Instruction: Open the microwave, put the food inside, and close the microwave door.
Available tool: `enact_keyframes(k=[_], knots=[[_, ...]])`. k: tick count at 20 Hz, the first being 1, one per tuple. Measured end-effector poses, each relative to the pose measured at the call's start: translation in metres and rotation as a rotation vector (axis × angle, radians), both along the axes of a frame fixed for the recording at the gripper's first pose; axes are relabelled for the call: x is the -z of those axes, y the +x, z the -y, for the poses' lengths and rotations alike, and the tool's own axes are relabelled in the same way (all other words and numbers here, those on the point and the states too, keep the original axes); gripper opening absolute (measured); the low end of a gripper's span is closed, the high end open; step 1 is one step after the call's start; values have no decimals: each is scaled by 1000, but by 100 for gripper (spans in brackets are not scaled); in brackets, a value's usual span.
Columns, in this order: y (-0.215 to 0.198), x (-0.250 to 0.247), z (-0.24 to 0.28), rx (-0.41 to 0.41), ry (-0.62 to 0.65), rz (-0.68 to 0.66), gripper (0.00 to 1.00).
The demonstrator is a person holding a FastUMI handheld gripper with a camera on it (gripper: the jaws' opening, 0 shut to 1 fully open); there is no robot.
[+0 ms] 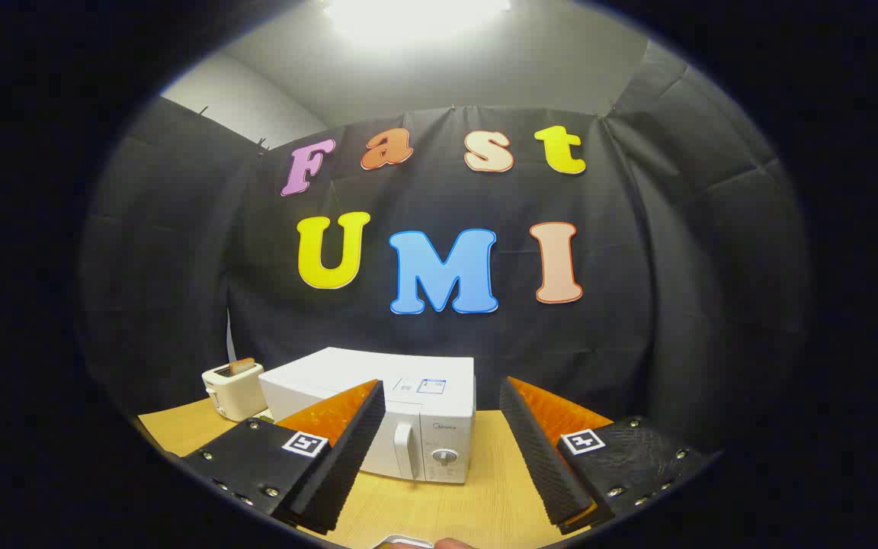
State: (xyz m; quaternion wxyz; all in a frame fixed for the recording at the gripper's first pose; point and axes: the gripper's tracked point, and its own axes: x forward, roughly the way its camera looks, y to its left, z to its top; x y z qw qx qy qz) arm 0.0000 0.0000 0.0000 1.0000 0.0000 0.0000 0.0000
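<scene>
gripper (pixel 443 442) open, closed microwave (pixel 401 415) ahead, toaster (pixel 233 389) beside it

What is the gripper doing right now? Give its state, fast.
Gripper: open, fingers spread wide and holding nothing; the closed white microwave sits on the wooden table beyond them, untouched.

We caught a square black-and-white marker (pixel 306 443) on each wide-spread finger (pixel 347 450) of the gripper (pixel 440 385). The microwave (pixel 363 374) carried a brand word at twelve o'clock from its dial (pixel 444 457), too small to read.
</scene>
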Motion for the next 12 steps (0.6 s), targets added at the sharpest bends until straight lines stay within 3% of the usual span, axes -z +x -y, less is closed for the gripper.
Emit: enact_keyframes(k=[12], knots=[[12, 9, -15, -8, 24, -9, 96]])
